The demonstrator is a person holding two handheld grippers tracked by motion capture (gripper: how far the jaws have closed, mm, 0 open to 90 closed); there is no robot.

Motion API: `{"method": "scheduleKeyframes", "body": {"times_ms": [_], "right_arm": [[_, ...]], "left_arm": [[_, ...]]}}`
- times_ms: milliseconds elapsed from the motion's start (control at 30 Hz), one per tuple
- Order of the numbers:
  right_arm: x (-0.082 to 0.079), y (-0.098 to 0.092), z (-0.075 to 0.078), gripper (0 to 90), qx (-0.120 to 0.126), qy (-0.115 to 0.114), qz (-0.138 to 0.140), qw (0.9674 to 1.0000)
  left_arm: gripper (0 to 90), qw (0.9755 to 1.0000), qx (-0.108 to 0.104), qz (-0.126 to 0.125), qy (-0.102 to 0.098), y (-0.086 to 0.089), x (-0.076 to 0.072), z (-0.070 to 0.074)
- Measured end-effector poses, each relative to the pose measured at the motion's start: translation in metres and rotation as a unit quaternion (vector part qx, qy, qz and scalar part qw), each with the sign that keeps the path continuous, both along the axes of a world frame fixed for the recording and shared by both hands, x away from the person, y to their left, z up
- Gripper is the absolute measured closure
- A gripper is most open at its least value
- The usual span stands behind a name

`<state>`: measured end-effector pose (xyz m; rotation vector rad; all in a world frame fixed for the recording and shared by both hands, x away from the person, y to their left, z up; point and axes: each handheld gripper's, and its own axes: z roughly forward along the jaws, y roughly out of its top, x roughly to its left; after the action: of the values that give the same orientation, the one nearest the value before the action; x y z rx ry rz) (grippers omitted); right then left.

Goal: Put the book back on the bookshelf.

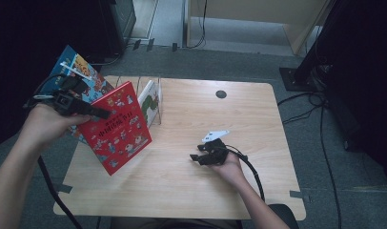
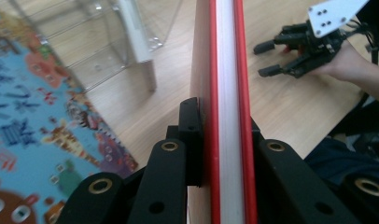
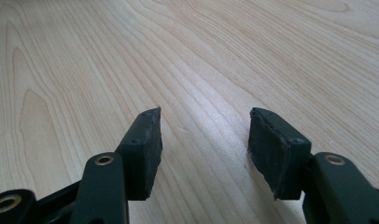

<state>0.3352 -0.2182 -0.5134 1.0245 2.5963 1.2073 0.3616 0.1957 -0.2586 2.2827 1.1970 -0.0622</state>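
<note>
Two grippers checked. My left gripper (image 2: 222,140) has its jaws clenched on the red book (image 2: 227,70); the left gripper view shows them pinching the covers edge-on, white page block between red boards. From the high view I read what that camera cannot: the red book (image 1: 116,126) is held tilted, its lower corner down on the worktop (image 1: 220,138) near the left edge, cover facing me. My right gripper (image 3: 204,140) has its jaws spread apart, nothing between them, bare wood grain below. The high view places it (image 1: 201,155) mid-worktop, well apart from the book. Beside the red book stands a clear wire rack (image 1: 151,98) with a white-covered book (image 1: 151,102) in it. A blue book (image 1: 82,76) sits behind my left hand (image 1: 46,124).
</note>
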Motion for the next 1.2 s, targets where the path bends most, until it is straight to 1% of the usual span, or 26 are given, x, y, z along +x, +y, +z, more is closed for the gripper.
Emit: {"method": "scheduleKeyframes", "body": {"times_ms": [67, 133, 167, 267, 333, 367, 400, 533, 600, 733, 867, 933, 967, 1133, 1200], "right_arm": [[0.000, -0.001, -0.001, 44.2, 0.004, -0.003, -0.006, 1.0000], [-0.001, 0.000, -0.003, 43.0, 0.006, -0.018, -0.001, 0.9998], [-0.002, 0.000, -0.004, 42.7, 0.002, -0.027, 0.002, 0.9996], [-0.005, 0.004, -0.004, 41.1, -0.010, -0.040, 0.002, 0.9991], [-0.008, 0.006, -0.006, 40.6, -0.023, -0.062, 0.007, 0.9978], [-0.010, 0.008, -0.007, 39.6, -0.031, -0.076, 0.010, 0.9966], [-0.011, 0.009, -0.008, 38.1, -0.029, -0.079, 0.010, 0.9964], [-0.011, 0.010, -0.009, 37.6, -0.027, -0.081, 0.009, 0.9963], [-0.011, 0.010, -0.009, 37.5, -0.027, -0.081, 0.009, 0.9963], [-0.012, 0.011, -0.009, 36.6, -0.028, -0.080, 0.006, 0.9964], [-0.012, 0.012, -0.009, 36.4, -0.028, -0.079, 0.003, 0.9965], [-0.012, 0.012, -0.009, 36.4, -0.028, -0.079, 0.003, 0.9965], [-0.012, 0.012, -0.009, 36.4, -0.028, -0.079, 0.003, 0.9965], [-0.013, 0.012, -0.009, 36.4, -0.028, -0.079, 0.002, 0.9964], [-0.013, 0.012, -0.009, 36.4, -0.028, -0.080, 0.001, 0.9964]], "left_arm": [[80.1, 0.9999, 0.000, 0.012, 0.000, 0.008, 0.000, 0.000], [80.0, 0.9997, 0.000, 0.025, 0.000, 0.014, 0.001, -0.001], [80.1, 0.9995, 0.000, 0.031, 0.002, 0.017, 0.002, -0.002], [80.1, 0.9988, 0.000, 0.048, 0.004, 0.024, 0.005, -0.003], [80.1, 0.9984, 0.002, 0.057, 0.005, 0.028, 0.007, -0.002], [80.1, 0.9983, 0.003, 0.059, 0.005, 0.030, 0.007, -0.001], [80.0, 0.9982, 0.006, 0.059, 0.005, 0.031, 0.007, 0.000], [80.1, 0.9977, 0.009, 0.066, 0.006, 0.039, 0.006, 0.006], [80.1, 0.9972, 0.012, 0.074, 0.005, 0.044, 0.006, 0.008], [80.1, 0.9961, 0.015, 0.087, 0.003, 0.051, 0.008, 0.005], [80.1, 0.9951, 0.020, 0.097, 0.006, 0.053, 0.016, 0.001], [80.1, 0.9948, 0.022, 0.099, 0.004, 0.053, 0.021, -0.001], [80.0, 0.9946, 0.022, 0.101, 0.002, 0.053, 0.023, -0.003], [80.1, 0.9942, 0.022, 0.105, 0.005, 0.046, 0.035, -0.010], [80.1, 0.9936, 0.022, 0.111, 0.008, 0.044, 0.040, -0.012]]}}
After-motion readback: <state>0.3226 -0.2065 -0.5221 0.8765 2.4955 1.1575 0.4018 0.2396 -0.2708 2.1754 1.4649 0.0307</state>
